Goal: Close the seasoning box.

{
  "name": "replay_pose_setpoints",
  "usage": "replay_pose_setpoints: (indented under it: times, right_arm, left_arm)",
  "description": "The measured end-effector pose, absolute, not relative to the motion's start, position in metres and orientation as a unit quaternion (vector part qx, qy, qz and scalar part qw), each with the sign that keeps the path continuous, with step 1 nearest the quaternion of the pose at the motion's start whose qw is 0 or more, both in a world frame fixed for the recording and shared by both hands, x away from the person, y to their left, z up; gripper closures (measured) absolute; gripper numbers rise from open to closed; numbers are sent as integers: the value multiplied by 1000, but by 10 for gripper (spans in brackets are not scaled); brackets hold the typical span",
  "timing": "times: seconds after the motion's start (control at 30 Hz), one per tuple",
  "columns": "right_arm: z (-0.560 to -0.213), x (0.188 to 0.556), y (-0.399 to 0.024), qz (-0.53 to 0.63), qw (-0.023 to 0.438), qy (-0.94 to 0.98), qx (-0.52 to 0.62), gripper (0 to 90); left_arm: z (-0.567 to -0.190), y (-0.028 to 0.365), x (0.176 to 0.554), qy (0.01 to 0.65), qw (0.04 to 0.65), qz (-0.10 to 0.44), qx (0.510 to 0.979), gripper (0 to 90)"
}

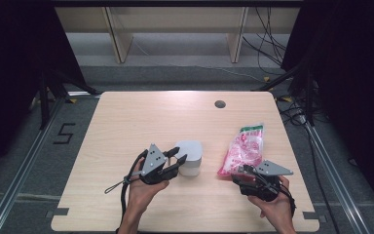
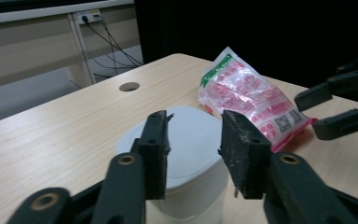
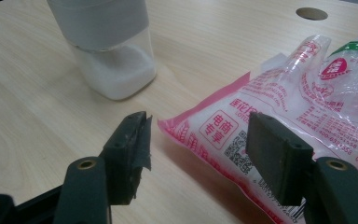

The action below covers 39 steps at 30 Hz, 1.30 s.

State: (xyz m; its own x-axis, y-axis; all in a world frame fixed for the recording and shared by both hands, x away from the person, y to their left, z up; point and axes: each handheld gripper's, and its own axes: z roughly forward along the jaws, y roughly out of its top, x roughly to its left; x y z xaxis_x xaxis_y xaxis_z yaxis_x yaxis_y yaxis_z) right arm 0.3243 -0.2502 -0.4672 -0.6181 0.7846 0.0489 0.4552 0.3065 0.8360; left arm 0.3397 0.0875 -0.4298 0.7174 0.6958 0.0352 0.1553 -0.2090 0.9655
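A: Table (image 1: 126,122): light wood, round hole (image 1: 219,104) seen near the far edge. Dark floor around it, cables at the right.

B: Objects on it?

A: Two. A pink-and-white bag (image 1: 243,148) is laid flat at the right, green band at its far end, red print and a code patch on the near end. A white tub (image 1: 190,157) with a white lid is stood upright near the middle. The two are set apart, bare wood between them.

B: Left gripper (image 1: 175,160)?

A: Held by the left hand (image 1: 143,190), just beside the tub on its near-left. Jaws are spread. In the left gripper view the lid (image 2: 191,140) is framed between the pads (image 2: 156,154), which are seen above it; contact cannot be told.

B: Right gripper (image 1: 241,173)?

A: Held by the right hand (image 1: 275,204) at the bag's near end. Jaws are parted, nothing clamped. In the right gripper view the bag's corner (image 3: 191,130) is seen in the gap, with one pad (image 3: 272,156) over the bag and the other above bare wood. Tub contents are seen there as white through the clear lower wall (image 3: 116,70).
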Motion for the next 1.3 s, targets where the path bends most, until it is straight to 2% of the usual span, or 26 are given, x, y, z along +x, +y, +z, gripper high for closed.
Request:
replay_pose_setpoints:
  times: [0.27, 0.53, 1.3]
  right_arm:
    - [-468, 325, -251, 439, 188, 786, 393, 396]
    - [-469, 324, -252, 451, 181, 780, 393, 394]
    - [-470, 321, -247, 451, 173, 786, 386, 382]
  left_arm:
    - [-429, 88, 334, 292, 564, 230, 737, 422]
    - [-434, 90, 332, 299, 560, 226, 739, 335]
    - [-454, 96, 322, 315, 551, 239, 735, 290]
